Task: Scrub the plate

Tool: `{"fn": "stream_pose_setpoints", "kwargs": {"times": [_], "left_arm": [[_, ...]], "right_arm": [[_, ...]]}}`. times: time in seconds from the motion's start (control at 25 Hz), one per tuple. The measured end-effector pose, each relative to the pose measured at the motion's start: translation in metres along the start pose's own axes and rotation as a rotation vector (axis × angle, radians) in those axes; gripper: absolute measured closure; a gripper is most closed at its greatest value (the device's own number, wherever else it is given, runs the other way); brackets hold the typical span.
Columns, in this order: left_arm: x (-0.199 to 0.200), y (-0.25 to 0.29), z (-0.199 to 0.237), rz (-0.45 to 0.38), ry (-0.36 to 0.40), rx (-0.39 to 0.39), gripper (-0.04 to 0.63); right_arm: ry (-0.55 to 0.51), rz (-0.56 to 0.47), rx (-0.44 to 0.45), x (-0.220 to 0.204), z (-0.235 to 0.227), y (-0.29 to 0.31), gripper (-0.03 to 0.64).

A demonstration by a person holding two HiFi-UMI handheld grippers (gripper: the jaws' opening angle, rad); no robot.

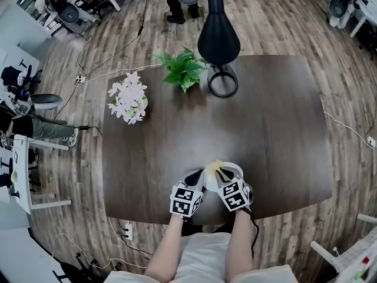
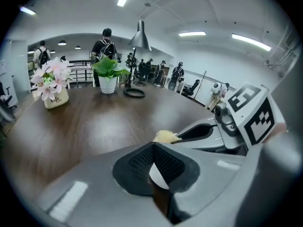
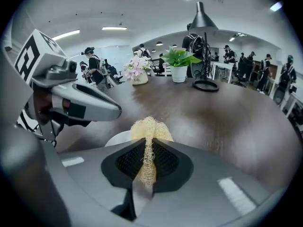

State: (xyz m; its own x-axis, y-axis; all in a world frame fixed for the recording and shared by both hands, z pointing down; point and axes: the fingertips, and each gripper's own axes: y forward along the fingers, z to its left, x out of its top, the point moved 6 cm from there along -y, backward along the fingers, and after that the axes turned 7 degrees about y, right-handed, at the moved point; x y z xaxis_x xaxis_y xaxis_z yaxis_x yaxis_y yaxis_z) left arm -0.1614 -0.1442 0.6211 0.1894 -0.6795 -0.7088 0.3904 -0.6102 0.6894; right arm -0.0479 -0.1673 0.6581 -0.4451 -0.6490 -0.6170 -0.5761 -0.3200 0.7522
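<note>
Here the left gripper (image 2: 152, 149) clamps the plate (image 2: 160, 178) by its rim; the right gripper (image 3: 147, 148), beside the plate, squeezes a loofah (image 3: 150, 128) over it.

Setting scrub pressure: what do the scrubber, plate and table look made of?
Scrubber: pale yellow, loofah-like fibre with an open, coarse weave and a matte look.
Plate: smooth white, likely ceramic or melamine; can't tell which.
Table: dark wood or wood-look laminate, with grain streaks and a soft sheen.
</note>
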Motion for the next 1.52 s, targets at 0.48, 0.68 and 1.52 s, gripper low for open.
{"fn": "stream_pose_setpoints", "kwargs": {"times": [0.48,0.68,1.52], "left_arm": [[-0.033,0.029,-0.008,0.016,-0.053,-0.127,0.594],[-0.031,0.033,-0.015,0.01,0.006,-0.177,0.594],[-0.029,0.031,-0.015,0.012,0.011,-0.206,0.595]], "right_arm": [[0.106,-0.051,-0.208,-0.003,0.01,0.002,0.557],[0.181,-0.09,-0.309,-0.003,0.012,0.002,0.557],[0.325,-0.126,-0.495,-0.01,-0.001,-0.014,0.554]]}}
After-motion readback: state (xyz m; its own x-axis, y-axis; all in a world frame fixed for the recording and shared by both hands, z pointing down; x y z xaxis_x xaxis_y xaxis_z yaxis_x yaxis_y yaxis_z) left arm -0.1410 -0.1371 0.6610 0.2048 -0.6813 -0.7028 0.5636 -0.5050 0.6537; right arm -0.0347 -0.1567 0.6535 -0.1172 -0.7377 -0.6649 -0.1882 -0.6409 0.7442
